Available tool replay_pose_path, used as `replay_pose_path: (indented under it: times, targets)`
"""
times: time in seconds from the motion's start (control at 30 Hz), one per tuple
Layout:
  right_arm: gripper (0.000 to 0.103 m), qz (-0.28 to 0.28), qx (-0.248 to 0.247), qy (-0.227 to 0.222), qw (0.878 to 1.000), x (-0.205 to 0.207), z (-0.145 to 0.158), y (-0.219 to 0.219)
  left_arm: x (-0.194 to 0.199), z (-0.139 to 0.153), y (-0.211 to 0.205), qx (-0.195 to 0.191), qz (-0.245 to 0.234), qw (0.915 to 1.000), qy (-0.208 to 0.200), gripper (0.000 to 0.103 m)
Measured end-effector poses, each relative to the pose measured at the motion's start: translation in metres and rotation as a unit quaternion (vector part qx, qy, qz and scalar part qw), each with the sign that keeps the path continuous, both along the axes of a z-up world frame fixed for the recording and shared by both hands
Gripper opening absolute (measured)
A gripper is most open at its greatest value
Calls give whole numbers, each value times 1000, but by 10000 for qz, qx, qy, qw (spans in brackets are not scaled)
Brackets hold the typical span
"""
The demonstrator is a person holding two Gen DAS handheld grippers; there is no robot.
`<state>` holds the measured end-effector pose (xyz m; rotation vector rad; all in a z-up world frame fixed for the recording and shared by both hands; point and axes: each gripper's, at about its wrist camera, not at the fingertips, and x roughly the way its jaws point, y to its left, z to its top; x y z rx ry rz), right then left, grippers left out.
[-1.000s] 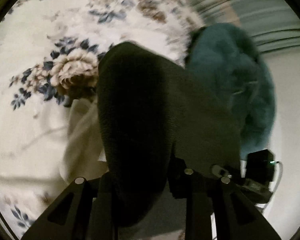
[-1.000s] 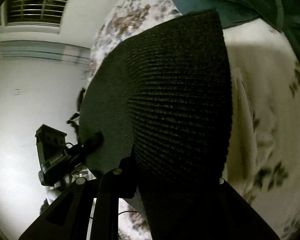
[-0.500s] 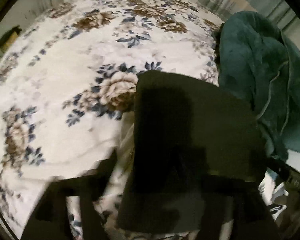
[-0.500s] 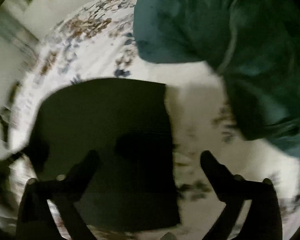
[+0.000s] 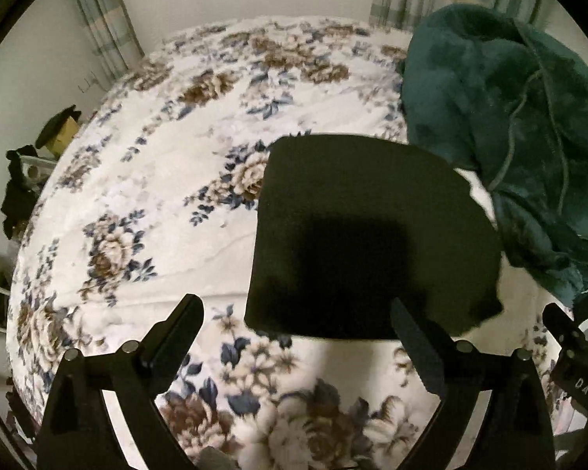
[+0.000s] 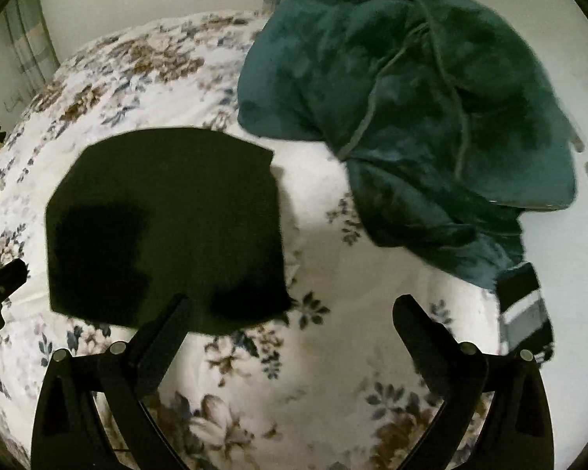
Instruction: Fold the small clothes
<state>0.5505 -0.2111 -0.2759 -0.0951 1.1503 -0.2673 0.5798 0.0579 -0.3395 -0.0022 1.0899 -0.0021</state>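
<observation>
Both wrist views look down from near, sharing the folded dark garment (image 5: 372, 235) (image 6: 164, 227), floral bedspread (image 5: 156, 180) (image 6: 333, 372)

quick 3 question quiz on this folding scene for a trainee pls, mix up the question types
1. True or false: the dark folded garment lies flat on the floral bedspread, with neither gripper gripping it.
2. What lies beside the dark garment, on its right in both views?
A. a teal fleece blanket
B. a red pillow
C. a wicker basket
3. Fill in: the left gripper and the right gripper both have their jaws ____.

Key
1. True
2. A
3. open
</observation>
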Motion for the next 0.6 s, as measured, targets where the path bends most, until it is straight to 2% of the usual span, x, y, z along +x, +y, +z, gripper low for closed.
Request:
replay_pose_path:
  times: [0.27, 0.43, 0.6]
  targets:
    - [103, 33, -213, -655, 9976, -85, 105, -1, -83, 83, -9, -2, -32, 9987, -506, 97]
    - [103, 94, -214, -976, 9950, -150, 170, 7, -140, 133, -14, 135, -128, 9961, -859, 97]
    - [103, 107, -173, -1341, 9908, -213, 232, 11, -198, 184, -13, 69, -125, 9935, -1133, 97]
